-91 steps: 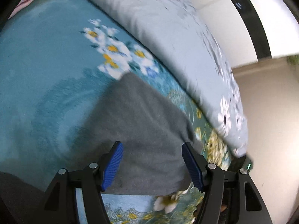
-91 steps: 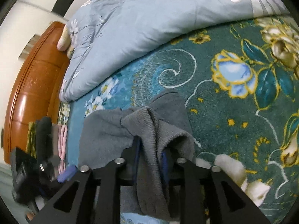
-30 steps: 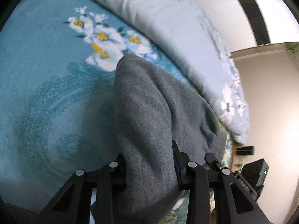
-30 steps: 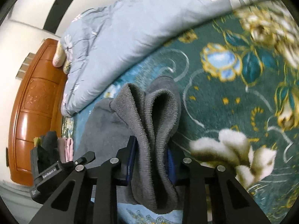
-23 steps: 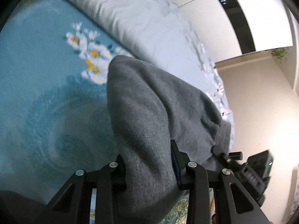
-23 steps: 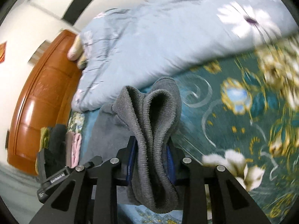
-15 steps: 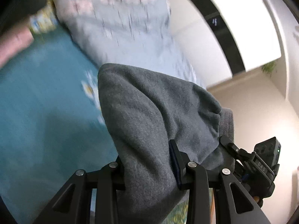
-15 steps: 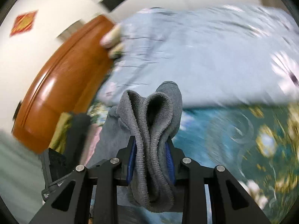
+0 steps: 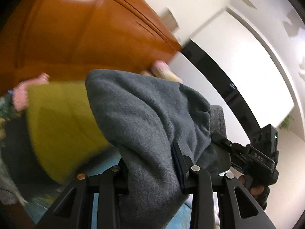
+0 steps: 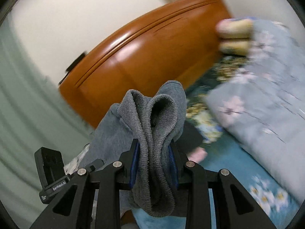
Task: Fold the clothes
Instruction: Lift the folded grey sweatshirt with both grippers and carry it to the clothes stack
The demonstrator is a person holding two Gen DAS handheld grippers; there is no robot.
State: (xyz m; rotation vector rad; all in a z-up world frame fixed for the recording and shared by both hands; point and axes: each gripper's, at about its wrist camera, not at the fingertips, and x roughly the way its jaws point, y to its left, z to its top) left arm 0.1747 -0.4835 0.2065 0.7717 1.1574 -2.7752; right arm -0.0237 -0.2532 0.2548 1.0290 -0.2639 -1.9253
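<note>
— What lettering can you read from your left-hand camera?

— White capitals "DAS" on the black bar (image 9: 259, 159) of the other gripper's housing, at the right edge of your view.

— And from your right-hand camera?

— "GenRobot.AI" in white along the black mount (image 10: 57, 188) at lower left. A smaller line sits below it, too tiny for you to read.

My left gripper (image 9: 152, 168) and my right gripper (image 10: 153, 165) each clamp thick grey fabric, both pointing a little downward.
</note>
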